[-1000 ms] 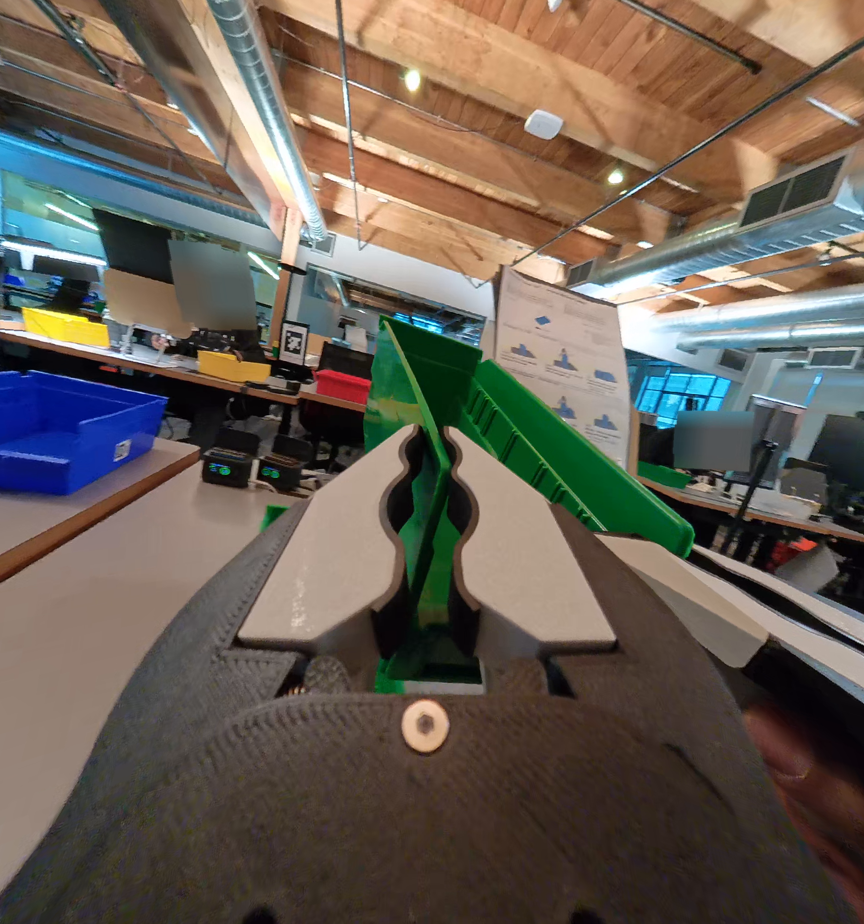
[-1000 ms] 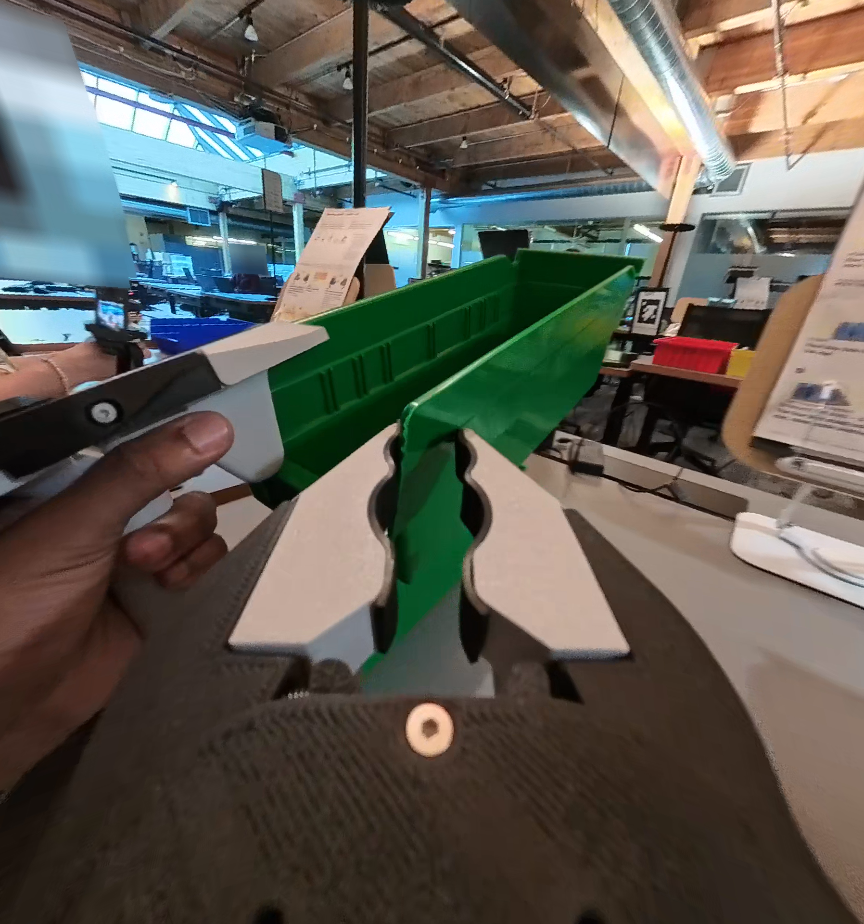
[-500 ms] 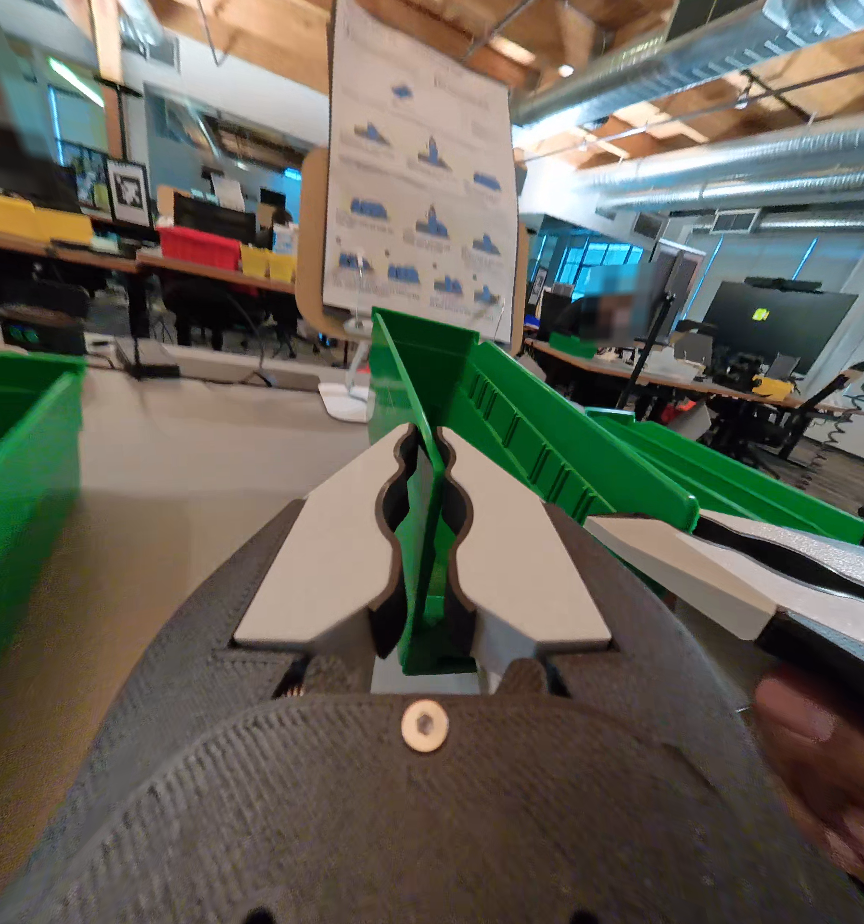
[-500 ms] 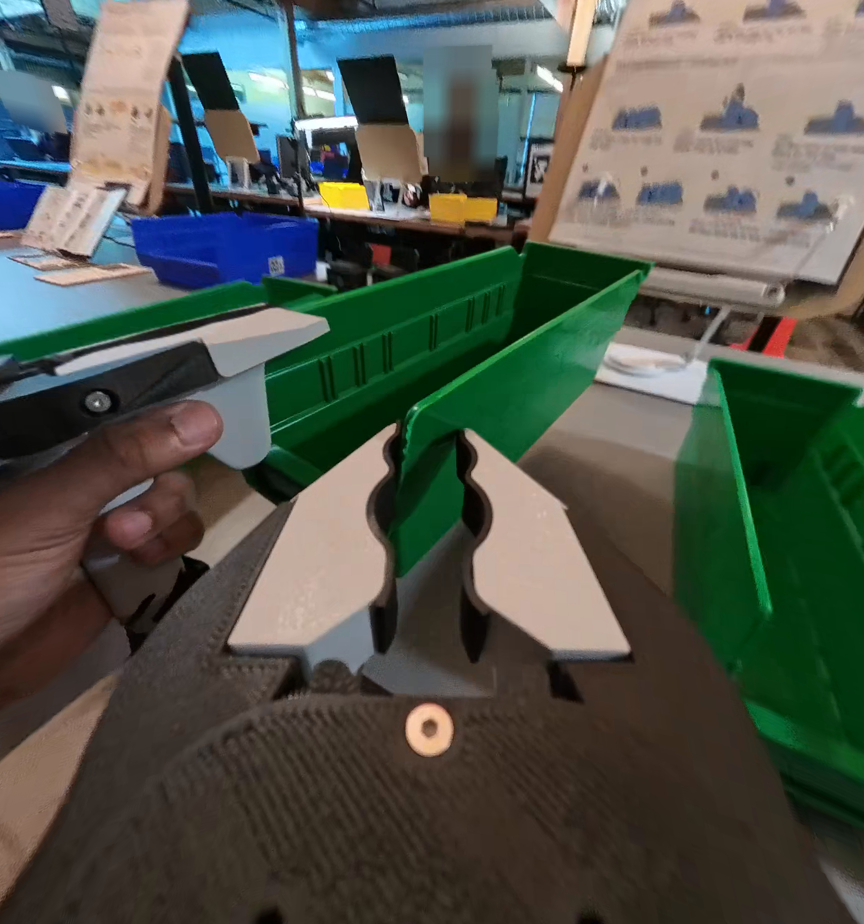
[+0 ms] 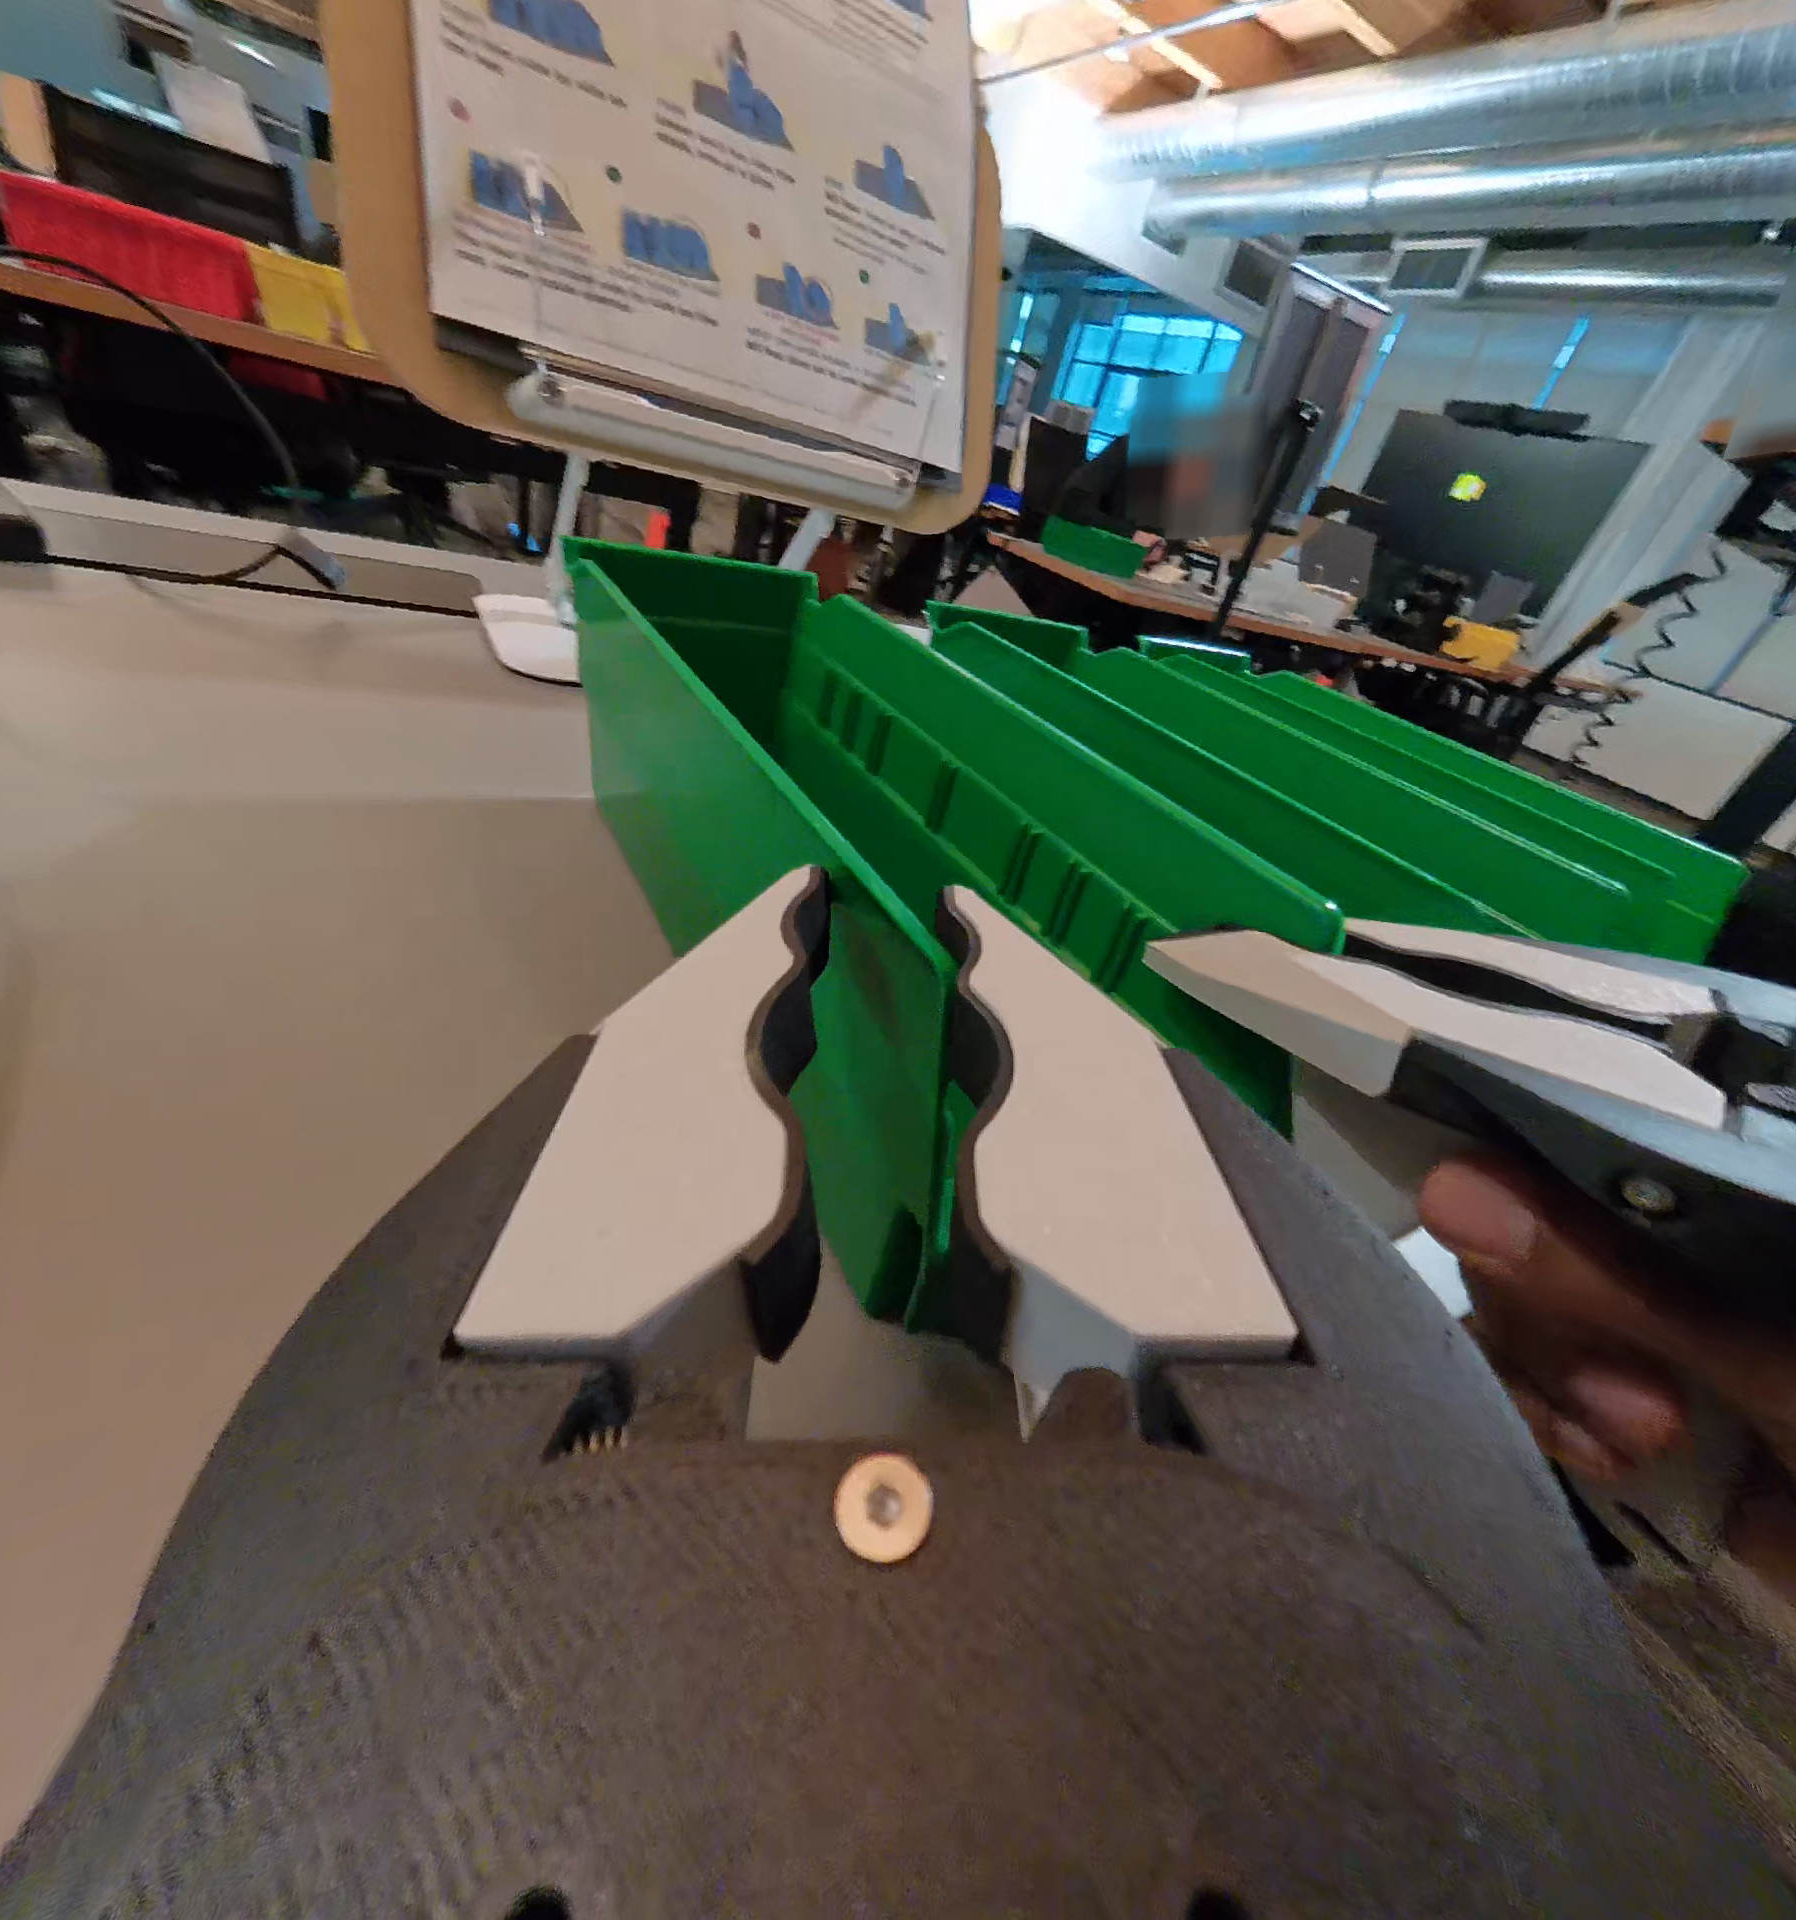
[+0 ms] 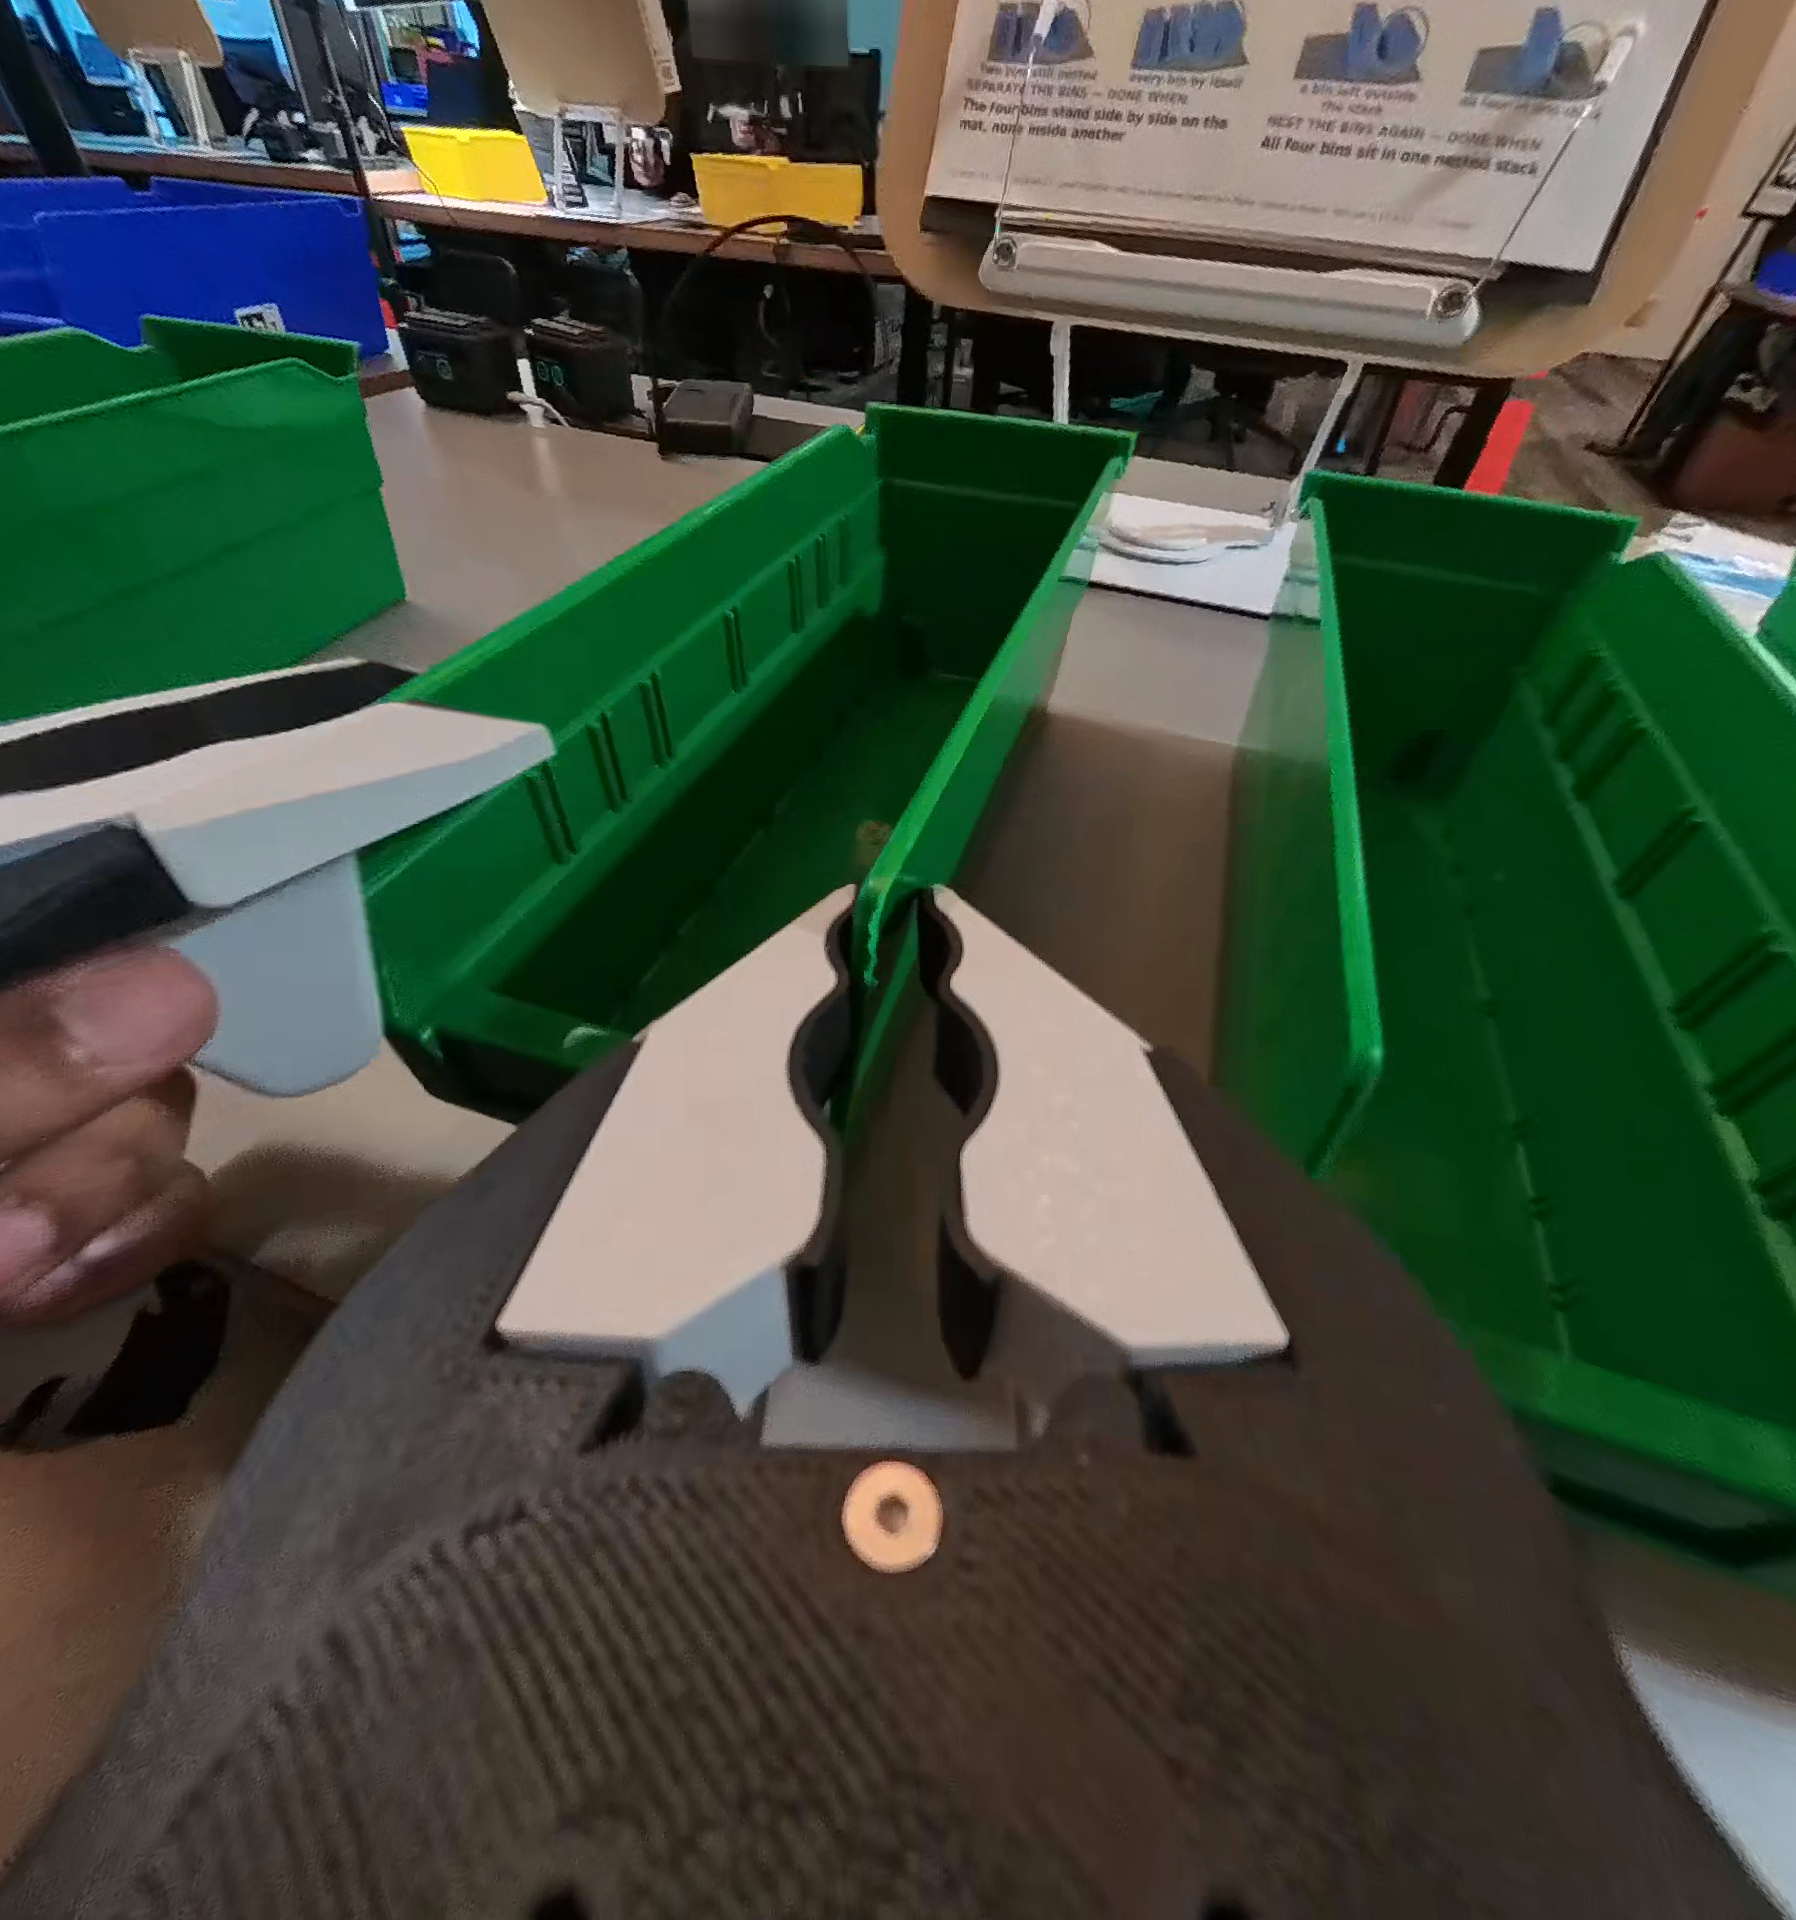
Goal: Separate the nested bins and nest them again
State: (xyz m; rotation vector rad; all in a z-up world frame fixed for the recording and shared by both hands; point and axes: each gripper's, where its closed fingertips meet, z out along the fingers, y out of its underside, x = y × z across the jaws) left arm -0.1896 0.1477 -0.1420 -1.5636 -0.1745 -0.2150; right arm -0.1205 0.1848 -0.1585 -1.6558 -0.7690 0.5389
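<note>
Both tools hold one long green bin [image 6: 728,748], which sits in the middle of the right wrist frame, low over or on the tabletop [image 6: 1133,727]; whether its base touches I cannot tell. This looks like the separating step: the bin is being set down alone, beside another green bin [image 6: 1559,935] at the right of that frame and a further green bin [image 6: 146,520] at the upper left. A fourth shows only as a corner at the far right edge.

The left tool [image 5: 878,1039] is closed on the bin's left long wall, which stands upright between its two fingers at the centre of the left wrist frame. The right tool [image 6: 889,1029] is closed on the opposite long wall near its front end, the green edge pinched between the wavy inner faces.

Each tool points forward along the bin's length, roughly level. A hand [image 6: 52,1132] grips the left tool's handle at the left of the right wrist frame, and the other hand [image 5: 1652,1382] shows at the right of the left wrist frame.

The next move probably calls for settling the bin flat, clear of its neighbours, then opening both tools together so it does not tip.
</note>
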